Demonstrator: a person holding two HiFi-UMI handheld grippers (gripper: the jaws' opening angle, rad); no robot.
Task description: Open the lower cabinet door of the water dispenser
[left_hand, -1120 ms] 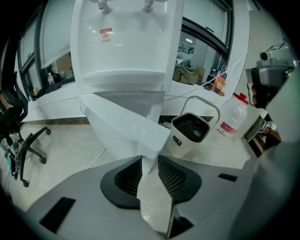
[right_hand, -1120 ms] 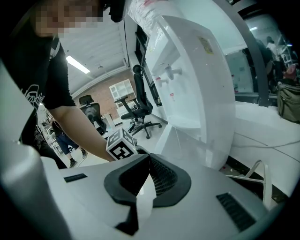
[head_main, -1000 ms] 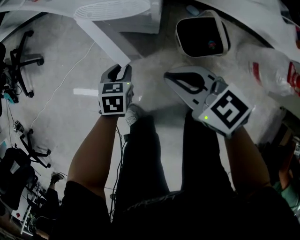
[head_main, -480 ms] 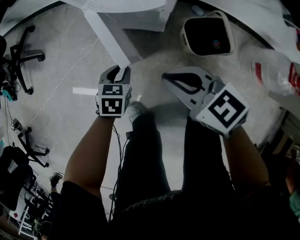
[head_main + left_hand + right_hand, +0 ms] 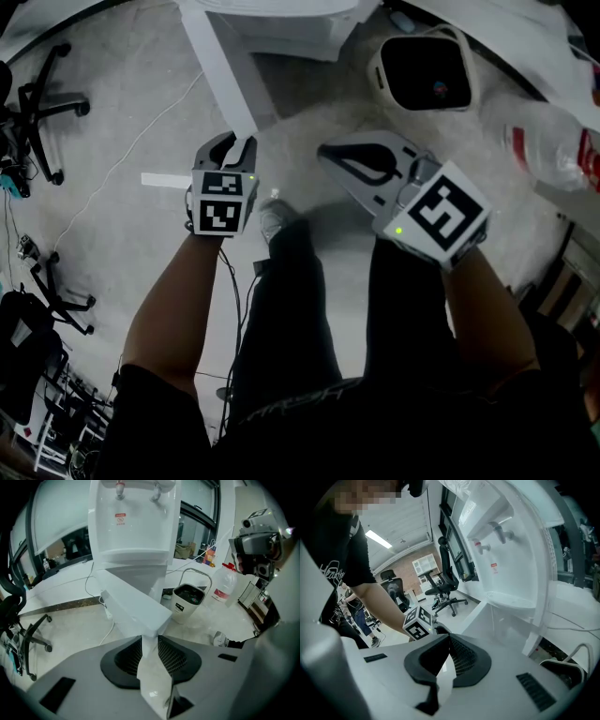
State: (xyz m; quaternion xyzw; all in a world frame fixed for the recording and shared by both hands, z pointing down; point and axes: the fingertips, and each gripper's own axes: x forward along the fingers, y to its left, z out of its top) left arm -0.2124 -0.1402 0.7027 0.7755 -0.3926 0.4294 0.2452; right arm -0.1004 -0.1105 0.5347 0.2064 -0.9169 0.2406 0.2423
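The white water dispenser [image 5: 281,23] stands at the top of the head view, and its taps [image 5: 136,489] show in the left gripper view. Its lower cabinet door [image 5: 220,75] is swung out toward me as a long white panel [image 5: 136,606]. My left gripper [image 5: 236,141] is shut on the door's free edge, which sits between the mesh pads [image 5: 171,656]. My right gripper [image 5: 330,155] hovers to the right of the door and touches nothing. Its jaws meet at the tips [image 5: 449,639], with nothing between them.
A cream bin [image 5: 422,70] with a dark inside stands right of the dispenser, with a large clear water bottle [image 5: 553,150] beyond it. An office chair [image 5: 42,112] stands at the left. A cable [image 5: 122,159] and a white strip [image 5: 164,178] lie on the floor. My shoe [image 5: 272,220] is below the grippers.
Both grippers have drawn back from the dispenser, which has slid toward the top of the head view. The left one has kept the door edge, and the door has swung wider.
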